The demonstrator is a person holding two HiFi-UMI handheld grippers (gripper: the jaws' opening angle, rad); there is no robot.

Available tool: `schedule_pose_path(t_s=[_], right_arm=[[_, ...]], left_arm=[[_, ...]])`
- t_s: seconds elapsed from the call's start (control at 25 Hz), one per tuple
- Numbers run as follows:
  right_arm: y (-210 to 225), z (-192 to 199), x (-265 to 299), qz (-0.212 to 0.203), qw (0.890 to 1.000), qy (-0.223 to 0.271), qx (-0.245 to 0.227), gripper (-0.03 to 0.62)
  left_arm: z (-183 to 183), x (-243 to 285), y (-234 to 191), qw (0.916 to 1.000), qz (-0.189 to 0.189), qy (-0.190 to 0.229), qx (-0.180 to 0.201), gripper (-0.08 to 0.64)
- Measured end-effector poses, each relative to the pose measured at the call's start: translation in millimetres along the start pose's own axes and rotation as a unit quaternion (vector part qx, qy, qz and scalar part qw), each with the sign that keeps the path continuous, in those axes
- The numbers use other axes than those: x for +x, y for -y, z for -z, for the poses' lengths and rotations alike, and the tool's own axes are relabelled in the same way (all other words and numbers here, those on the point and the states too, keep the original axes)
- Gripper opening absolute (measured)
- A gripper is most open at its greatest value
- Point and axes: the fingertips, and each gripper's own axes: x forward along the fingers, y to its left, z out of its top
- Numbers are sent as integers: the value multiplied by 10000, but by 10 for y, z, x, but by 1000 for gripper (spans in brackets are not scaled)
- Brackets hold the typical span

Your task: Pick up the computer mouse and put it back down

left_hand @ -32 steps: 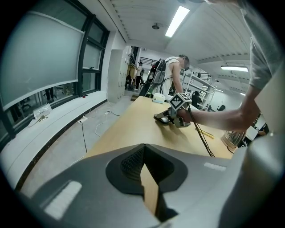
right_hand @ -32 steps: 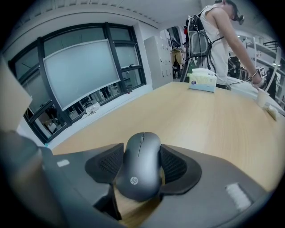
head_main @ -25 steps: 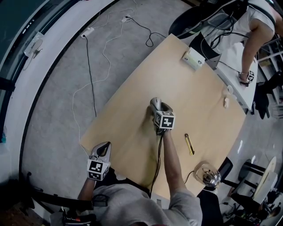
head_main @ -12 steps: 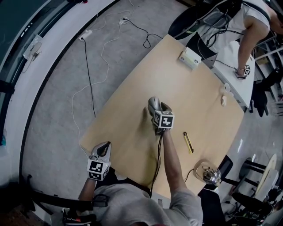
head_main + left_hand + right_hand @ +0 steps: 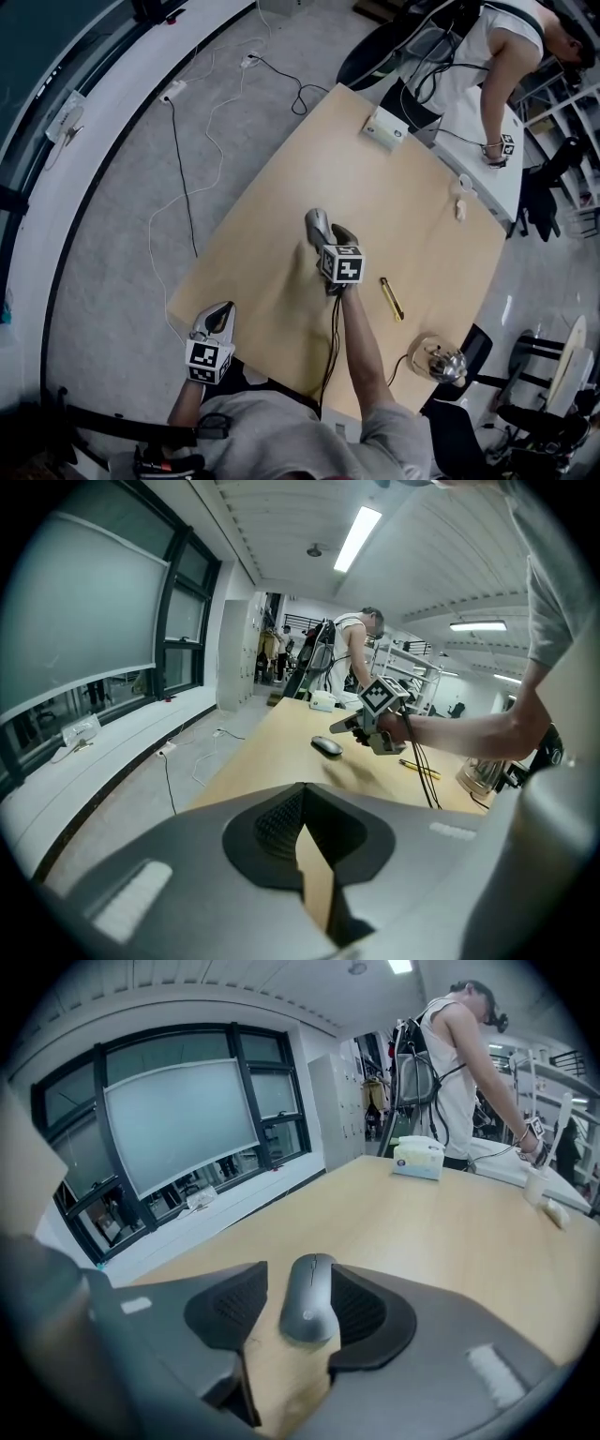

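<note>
Pale wood tabletop (image 5: 403, 197) in a room with a curved window wall carries one computer mouse (image 5: 309, 1297), lying flat near the middle of the table. Over it hangs the right gripper (image 5: 349, 726), one of two. Its jaws stand on either side of the mouse without clamping it: a gap shows at one pad, and from the side the gripper sits just above and clear of the mouse. The jaws have just been closing a little. The right arm reaches out straight over the table, the tool tipped downward.

At the near table edge the left gripper (image 5: 214, 321) is held low, angled down, jaws together at the tips with nothing in them.

Farther out lie one yellow pen (image 5: 391, 298), one glass jar (image 5: 439, 362) at the near corner and one tissue box (image 5: 385, 128) at the far edge. One other person (image 5: 487, 47) bends over a bench beyond. Cables (image 5: 178, 150) trail across the grey floor.
</note>
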Motion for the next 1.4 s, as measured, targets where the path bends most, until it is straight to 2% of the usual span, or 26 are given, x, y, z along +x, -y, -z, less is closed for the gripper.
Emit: schedule_pose_path(t_s=[0.28, 0.6, 0.96, 1.4], right_arm=[[-34, -33, -407, 124, 9995, 280, 65, 142], [21, -35, -1009, 465, 9960, 737, 177, 49], [247, 99, -1747, 943, 9872, 1209, 435, 11], [274, 310, -2506, 1439, 9728, 1662, 731, 6]], left_arm=[[-179, -31, 129, 9994, 179, 253, 154, 20], [-357, -66, 337, 9965, 508, 473, 461, 20], [-550, -44, 683, 9894, 969, 705, 826, 20], [-782, -24, 1073, 9750, 1564, 955, 1254, 20]])
